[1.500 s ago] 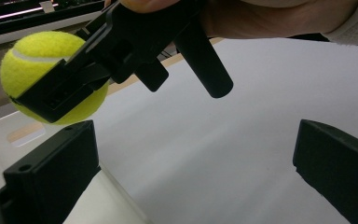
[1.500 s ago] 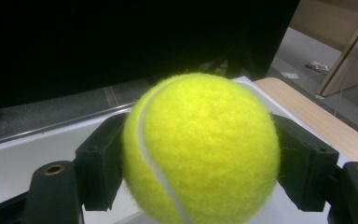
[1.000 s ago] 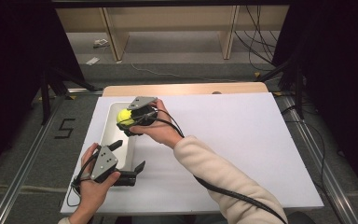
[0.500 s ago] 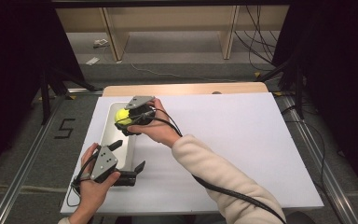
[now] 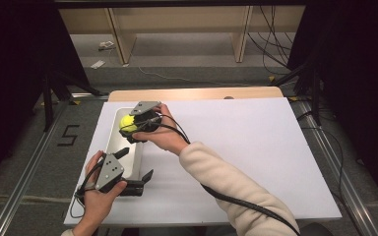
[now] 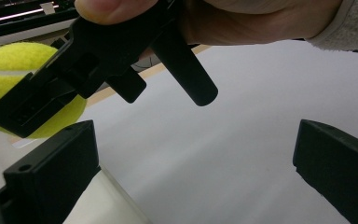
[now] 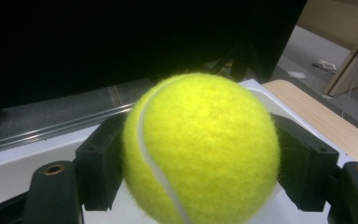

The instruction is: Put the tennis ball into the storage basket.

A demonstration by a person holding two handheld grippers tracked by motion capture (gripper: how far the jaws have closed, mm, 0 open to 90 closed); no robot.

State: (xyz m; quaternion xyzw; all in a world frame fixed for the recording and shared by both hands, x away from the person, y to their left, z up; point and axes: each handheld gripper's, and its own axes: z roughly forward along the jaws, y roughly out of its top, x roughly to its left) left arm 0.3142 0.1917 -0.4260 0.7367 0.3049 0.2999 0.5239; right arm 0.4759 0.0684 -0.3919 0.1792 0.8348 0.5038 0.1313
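High view first: my right gripper [image 5: 130, 129] holds a fuzzy yellow tennis ball [image 5: 127, 123]. Its two black jaws are clamped on the ball, one on each side. The ball hangs over the far end of a long white plastic tray [image 5: 114, 129]. That tray lies near the left edge of the big white bench [image 5: 256, 147], at about 9 o'clock from the middle of the bench.

My left gripper [image 5: 137, 169] is at the near end of the same tray, at about 6 o'clock from the ball. Its jaws are wide apart with nothing between them. One jaw is over the tray and the other is just past the tray's near right corner.

Right gripper view shows the tennis ball [image 7: 200, 149] up close. It fills the gap between my two jaws and touches both. The white tray [image 7: 37, 154] is below and behind it.

Left gripper view shows my open left jaws low down, and the white bench [image 6: 242, 135] between them. Up at 10 o'clock I can see the yellow ball [image 6: 14, 70] with the right gripper [image 6: 56, 93] shut around it.
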